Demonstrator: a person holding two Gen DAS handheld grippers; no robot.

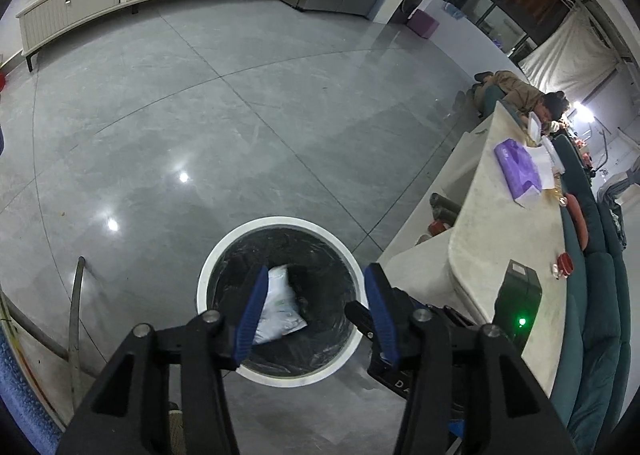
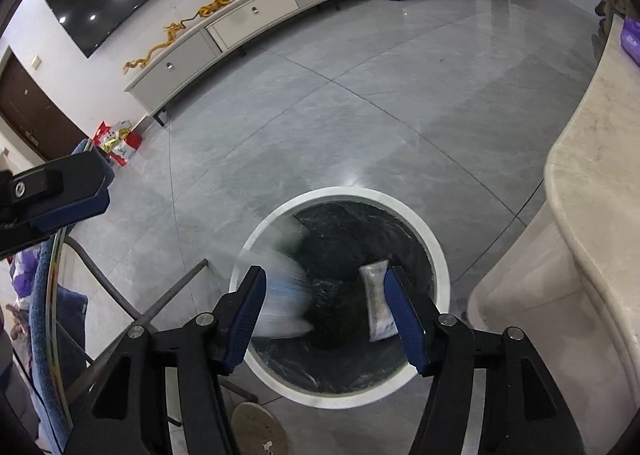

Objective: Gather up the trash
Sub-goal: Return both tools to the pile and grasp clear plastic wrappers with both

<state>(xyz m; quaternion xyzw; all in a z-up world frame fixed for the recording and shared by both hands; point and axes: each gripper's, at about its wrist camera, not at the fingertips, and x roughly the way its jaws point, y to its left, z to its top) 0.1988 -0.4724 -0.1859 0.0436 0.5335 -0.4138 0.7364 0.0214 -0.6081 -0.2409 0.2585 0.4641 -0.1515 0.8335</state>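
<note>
Both claws (image 1: 316,309) (image 2: 324,315) agape above bin (image 2: 440,251)

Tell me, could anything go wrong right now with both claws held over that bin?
Possibly. The blurred white bag looks mid-fall close to the bin rim, so it might catch there instead of dropping in. Both the left gripper and the right gripper hang open above the same opening, so they could bump. The table edge is close beside the bin.

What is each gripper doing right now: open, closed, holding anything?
Left gripper: open, empty, above the trash bin.
Right gripper: open, empty, above the same bin; a blurred white packet appears between its fingers.
</note>
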